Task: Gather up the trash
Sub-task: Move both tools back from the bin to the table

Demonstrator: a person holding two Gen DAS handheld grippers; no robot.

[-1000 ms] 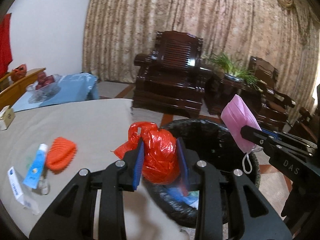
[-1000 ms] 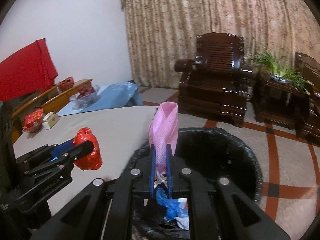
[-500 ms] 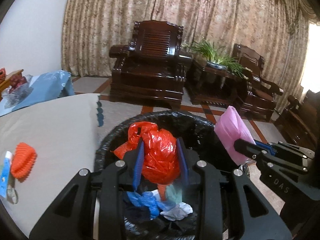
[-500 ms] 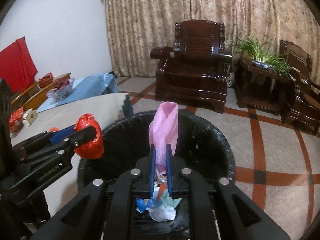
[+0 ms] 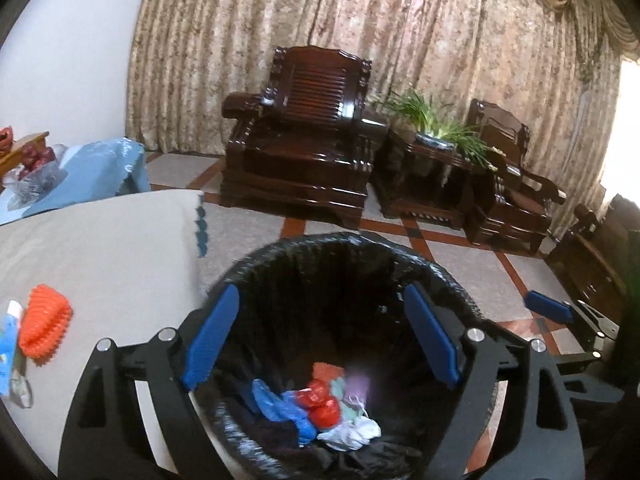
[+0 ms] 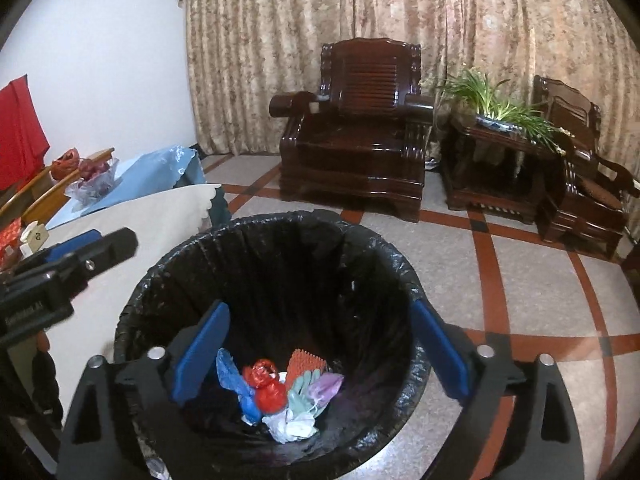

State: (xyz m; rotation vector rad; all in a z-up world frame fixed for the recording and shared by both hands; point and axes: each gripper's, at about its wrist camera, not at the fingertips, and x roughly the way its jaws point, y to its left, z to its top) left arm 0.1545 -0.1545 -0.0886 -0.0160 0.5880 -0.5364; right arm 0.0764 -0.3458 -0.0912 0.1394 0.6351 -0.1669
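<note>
1. The left gripper [image 5: 320, 340] is held spread wide and empty above the mouth of the trash bin [image 5: 440, 276]; nothing is pinched between its blue pads [image 5: 210, 336].
2. The right gripper [image 6: 320, 352] is likewise spread apart and empty over the same bin, with the left one seen just beside it at the bin's desk-side rim.
3. At the bottom of the bin a red plastic bag [image 6: 267, 388] and a pink mask [image 6: 326, 386] are seen lying among blue, white and green scraps, so these pieces are judged to be collected.
4. On the desk [image 5: 100, 248] an orange ridged object [image 5: 44, 332] and a blue-and-white tube [image 5: 8, 344] are left, near the desk's edge and apart from the bin.
5. With both grippers close over one opening, a collision between them could be caused by a careless withdrawal.
6. The black liner could be snagged by a low-held pad and pulled off the rim, or the bin tipped.
7. The tube is partly cut off at the frame edge, so a misjudged reach could push it off the desk.
</note>
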